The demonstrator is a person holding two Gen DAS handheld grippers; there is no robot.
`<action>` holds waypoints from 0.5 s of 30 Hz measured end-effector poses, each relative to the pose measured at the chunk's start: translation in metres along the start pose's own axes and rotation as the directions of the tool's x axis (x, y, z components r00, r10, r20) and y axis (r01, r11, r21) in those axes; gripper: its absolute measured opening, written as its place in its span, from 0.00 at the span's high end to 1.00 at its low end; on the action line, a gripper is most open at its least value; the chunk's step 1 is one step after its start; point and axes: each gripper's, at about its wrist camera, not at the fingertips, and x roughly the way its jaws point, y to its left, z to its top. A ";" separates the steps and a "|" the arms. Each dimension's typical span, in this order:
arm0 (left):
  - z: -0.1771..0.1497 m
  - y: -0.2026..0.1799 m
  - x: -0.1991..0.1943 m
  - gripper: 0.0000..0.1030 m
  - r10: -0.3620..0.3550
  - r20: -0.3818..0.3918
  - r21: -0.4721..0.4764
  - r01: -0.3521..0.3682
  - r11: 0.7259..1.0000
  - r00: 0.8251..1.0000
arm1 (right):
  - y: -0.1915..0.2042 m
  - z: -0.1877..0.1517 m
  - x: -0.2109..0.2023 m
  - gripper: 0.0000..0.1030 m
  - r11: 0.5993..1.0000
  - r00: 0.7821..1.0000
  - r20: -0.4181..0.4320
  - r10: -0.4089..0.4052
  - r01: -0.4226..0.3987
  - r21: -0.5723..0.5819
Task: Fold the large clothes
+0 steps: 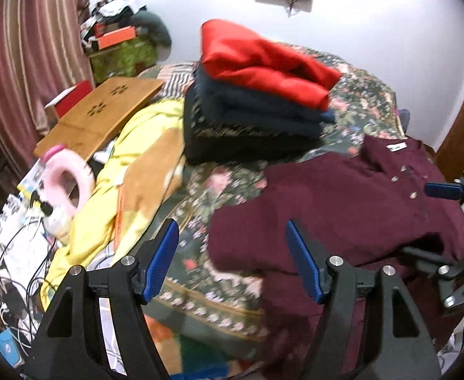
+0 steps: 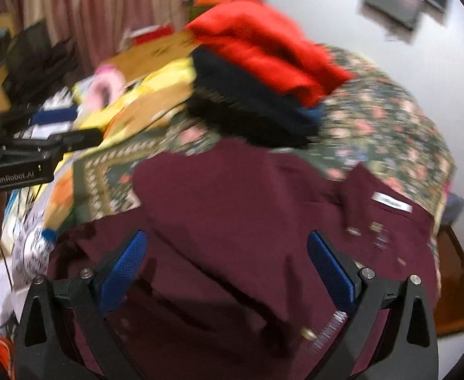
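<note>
A stack of folded clothes [image 1: 257, 95], red on dark navy, already sits on the floral bed cover [image 1: 365, 101]. Beside it the maroon button-up shirt [image 1: 342, 209] lies rumpled, seemingly partly folded, so its folds remain. Both the left claw [image 1: 232, 259] and right claw [image 2: 225, 272] gape wide, holding nothing.

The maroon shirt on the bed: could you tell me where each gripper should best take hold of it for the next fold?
Probably by its edges. The maroon shirt lies fairly flat on the floral bedspread, collar and label far right. The open left gripper could come from the left for the loose sleeve edge; the open right gripper, above the body, could pinch the near hem.
</note>
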 end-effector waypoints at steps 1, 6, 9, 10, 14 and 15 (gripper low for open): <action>-0.003 0.002 0.000 0.33 0.003 -0.008 -0.002 -0.003 1.000 1.000 | 0.007 0.004 0.012 0.11 0.999 0.999 -0.036 0.024 -0.024 -0.024; -0.014 0.013 0.011 0.33 0.003 -0.041 -0.012 -0.004 1.000 0.999 | 0.024 0.011 0.064 0.15 0.996 0.977 -0.211 0.038 -0.054 -0.073; -0.015 0.014 0.014 0.33 0.004 -0.047 -0.006 -0.005 1.000 0.999 | 0.030 0.013 0.087 0.16 0.994 0.964 -0.263 0.044 -0.069 -0.085; -0.015 0.015 0.015 0.33 0.005 -0.047 -0.005 -0.005 1.000 0.999 | 0.031 0.013 0.093 0.19 0.994 0.961 -0.270 0.051 -0.075 -0.080; -0.015 0.015 0.018 0.33 -0.001 -0.050 -0.003 0.001 1.000 0.999 | 0.036 0.013 0.097 0.43 0.995 0.970 -0.242 0.005 -0.030 -0.099; -0.014 0.014 0.019 0.33 -0.001 -0.049 -0.001 0.001 1.000 0.999 | 0.035 0.015 0.096 0.47 0.994 0.972 -0.236 0.007 -0.032 -0.102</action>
